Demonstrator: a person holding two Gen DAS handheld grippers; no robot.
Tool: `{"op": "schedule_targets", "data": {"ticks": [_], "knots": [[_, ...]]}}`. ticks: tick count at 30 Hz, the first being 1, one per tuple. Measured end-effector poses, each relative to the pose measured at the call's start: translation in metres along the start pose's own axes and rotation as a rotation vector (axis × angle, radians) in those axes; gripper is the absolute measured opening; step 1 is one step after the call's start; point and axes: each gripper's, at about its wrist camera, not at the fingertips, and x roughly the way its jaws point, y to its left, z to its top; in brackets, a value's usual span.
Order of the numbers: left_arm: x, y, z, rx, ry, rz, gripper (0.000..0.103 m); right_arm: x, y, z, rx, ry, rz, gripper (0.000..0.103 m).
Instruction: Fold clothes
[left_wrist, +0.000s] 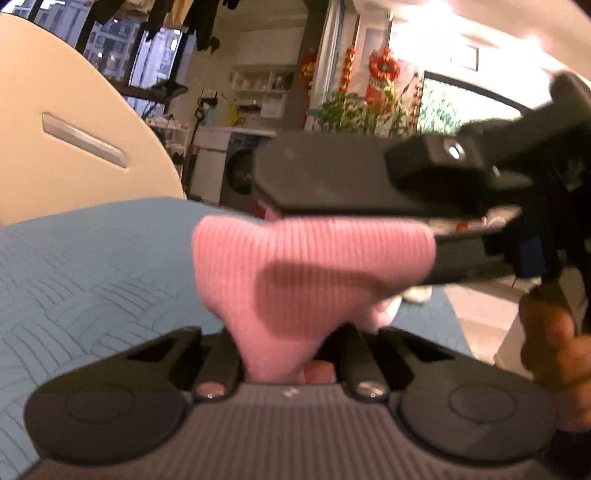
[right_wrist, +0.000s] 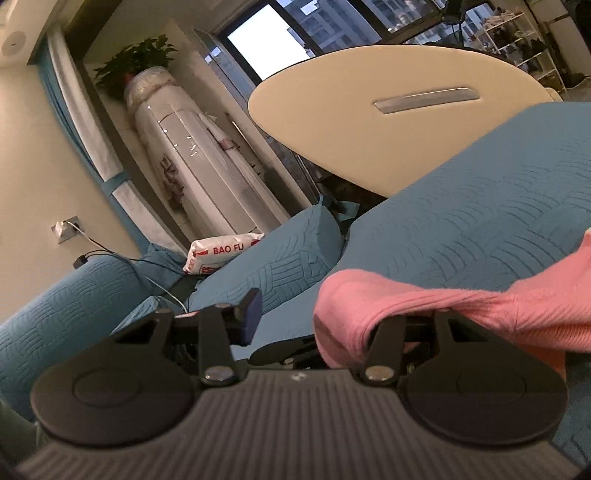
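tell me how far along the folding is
Early, by the look of it. Done: nothing visibly folded yet. In hand: the pink ribbed garment is lifted above the blue quilted cover, pinched in the left hand-held gripper, with the right hand-held gripper clamped on its upper edge. Left: laying it flat and making the folds.

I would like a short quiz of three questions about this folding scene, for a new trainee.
1. True or false: the pink ribbed garment lies flat on the blue quilted cover.
2. Which gripper is seen in the other's camera view? A left B right
3. Fill in: the white packet reads "BAO ___".

Key: 1 false, it is lifted between the left gripper and right gripper; 2 B; 3 FU.
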Motion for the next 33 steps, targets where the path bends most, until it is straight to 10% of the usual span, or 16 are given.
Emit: {"op": "schedule_targets", "data": {"ticks": [11, 15, 22, 33], "knots": [[-0.006, -0.027, 0.004, 0.074, -0.007, 0.026, 0.009, -0.047, 0.028, -0.042, 0.082, -0.115, -0.185, 0.060], [-0.007, -0.036, -0.001, 0.118, 0.014, 0.009, 0.010, -0.061, 0.002, -0.040, 0.325, -0.158, -0.026, 0.079], [0.001, 0.003, 0.010, -0.124, 0.141, -0.121, 0.018, -0.073, -0.021, -0.033, 0.390, -0.150, -0.037, 0.084], [-0.030, 0.080, 0.036, -0.373, -0.156, 0.084, 0.007, -0.079, -0.079, -0.071, 0.615, -0.124, -0.355, 0.086]]}}
